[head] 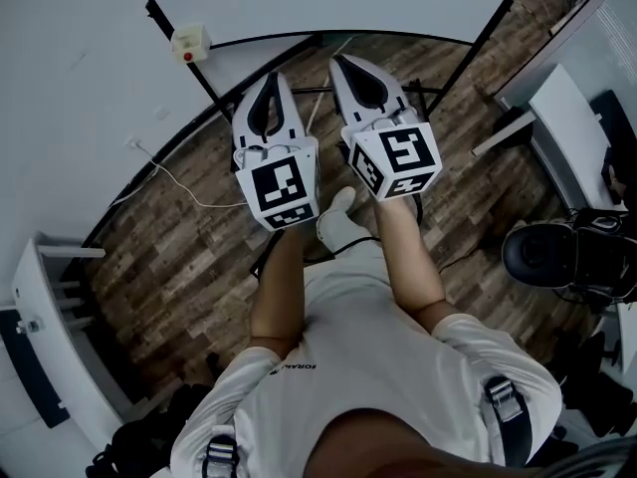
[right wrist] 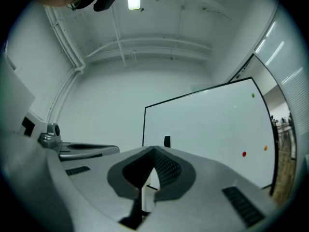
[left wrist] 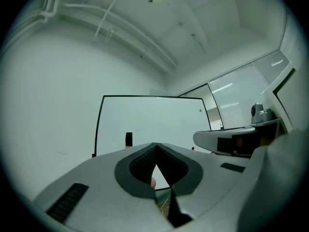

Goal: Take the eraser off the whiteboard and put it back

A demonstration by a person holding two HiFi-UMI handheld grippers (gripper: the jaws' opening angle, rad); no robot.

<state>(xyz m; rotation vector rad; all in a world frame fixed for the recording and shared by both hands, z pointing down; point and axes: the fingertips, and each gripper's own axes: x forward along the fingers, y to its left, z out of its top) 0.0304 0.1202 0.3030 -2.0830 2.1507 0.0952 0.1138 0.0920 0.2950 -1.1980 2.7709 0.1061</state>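
Both pinched together and empty, the left hand-held gripper [left wrist: 155, 145] and right hand-held gripper [right wrist: 154, 150] sit well short of the eraser [left wrist: 129, 138] near the whiteboard's [left wrist: 159, 120] left edge, and arriving unopened they could knock it off.

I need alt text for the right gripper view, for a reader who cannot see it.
The right gripper, jaws closed and empty, points at a whiteboard where a black eraser sits near the left edge. Small coloured magnets dot its right side.
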